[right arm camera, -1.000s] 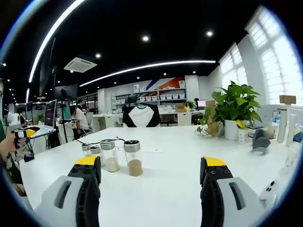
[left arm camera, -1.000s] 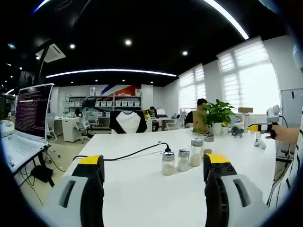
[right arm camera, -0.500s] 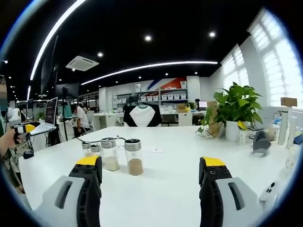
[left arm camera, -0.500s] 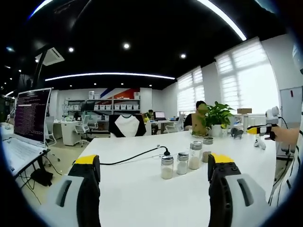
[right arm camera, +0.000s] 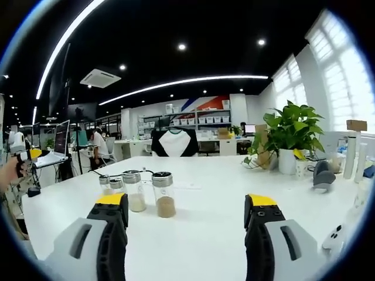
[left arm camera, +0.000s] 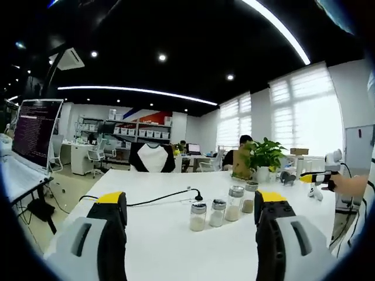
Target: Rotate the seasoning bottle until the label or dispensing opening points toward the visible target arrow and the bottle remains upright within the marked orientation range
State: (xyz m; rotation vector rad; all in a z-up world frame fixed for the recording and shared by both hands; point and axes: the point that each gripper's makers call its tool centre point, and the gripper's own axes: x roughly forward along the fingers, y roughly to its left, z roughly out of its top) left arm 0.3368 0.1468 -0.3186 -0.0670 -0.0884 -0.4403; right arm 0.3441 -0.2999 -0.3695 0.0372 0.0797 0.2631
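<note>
Left tongs [left arm camera: 190, 219] spread wide with nothing between the jaws, hovering over the white worktop [left arm camera: 158, 240]; right tongs [right arm camera: 184, 219] likewise released and holding nothing, above the same worktop [right arm camera: 205, 205].

Four seasoning bottles stand upright in a row on the worktop, long axes vertical, metal lids on top. In the right gripper view the nearest is the brown-filled bottle [right arm camera: 163, 195], then a taller white-filled bottle [right arm camera: 134, 191] just beside it, then two small bottles [right arm camera: 111, 184] partly hidden behind the left jaw; the row sits left of centre, ahead of the jaws and apart from them. In the left gripper view the same row runs from a small white-filled bottle [left arm camera: 197, 216] through another small one [left arm camera: 218, 212] and the taller one [left arm camera: 235, 203] to the brown one [left arm camera: 249, 196] by the right jaw. Cannot tell which way any label or opening faces; too small.

A black cable [left arm camera: 164, 199] trails across the worktop near the bottles; potted plant [right arm camera: 288, 136] on the far right side; laptop [left arm camera: 29, 140] at the left edge; a person's hand [left arm camera: 351, 182] holds the other tongs at the right edge.
</note>
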